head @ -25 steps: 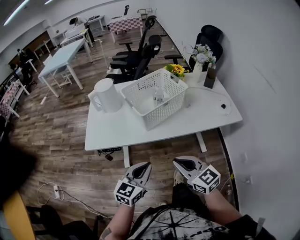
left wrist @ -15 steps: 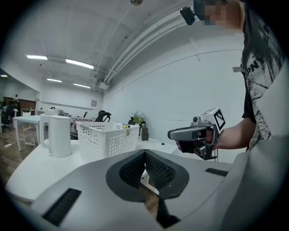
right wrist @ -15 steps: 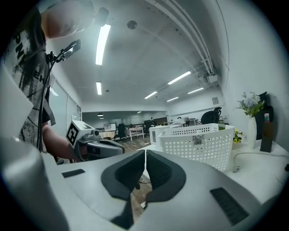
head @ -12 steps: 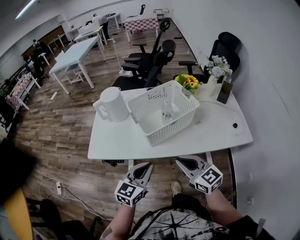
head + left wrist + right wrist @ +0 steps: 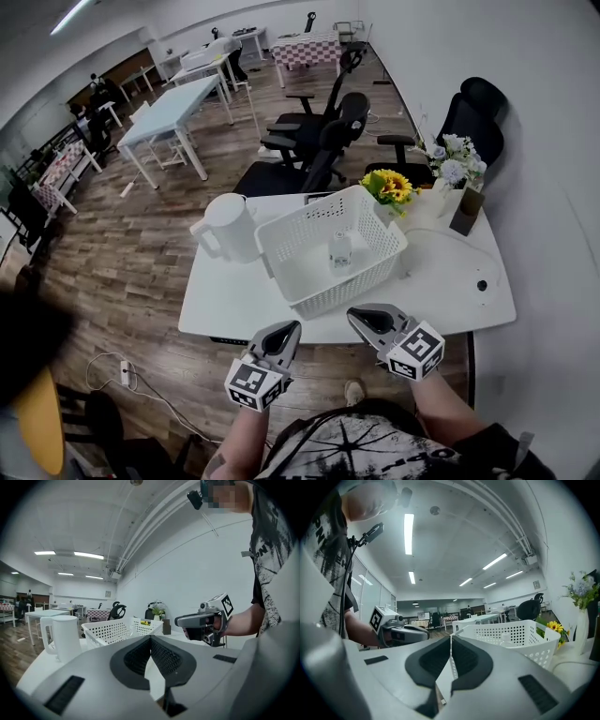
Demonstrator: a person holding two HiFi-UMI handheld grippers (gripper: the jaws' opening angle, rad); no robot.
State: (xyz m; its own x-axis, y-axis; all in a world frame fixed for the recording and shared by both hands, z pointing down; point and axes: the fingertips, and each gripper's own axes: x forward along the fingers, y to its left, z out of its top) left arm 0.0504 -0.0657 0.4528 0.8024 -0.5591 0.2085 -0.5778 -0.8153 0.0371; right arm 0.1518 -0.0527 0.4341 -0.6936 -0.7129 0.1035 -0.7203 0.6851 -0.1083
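Claws pressed together, empty: left claw (image 5: 285, 329), right claw (image 5: 359, 318), near basket (image 5: 349, 290)

White table (image 5: 230, 298) — holding basket (image 5: 361, 277), kettle (image 5: 232, 228), sunflowers (image 5: 392, 186), flower vase (image 5: 451, 172).

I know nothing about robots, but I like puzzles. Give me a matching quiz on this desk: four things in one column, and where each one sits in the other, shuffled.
Things:
1. bottle
2. jug
3. sunflowers
4. dark box

Places:
A. left of the basket
B. inside the basket
C. at the basket's far corner
D. beside the pale flowers

Pairs: 1-B, 2-A, 3-C, 4-D
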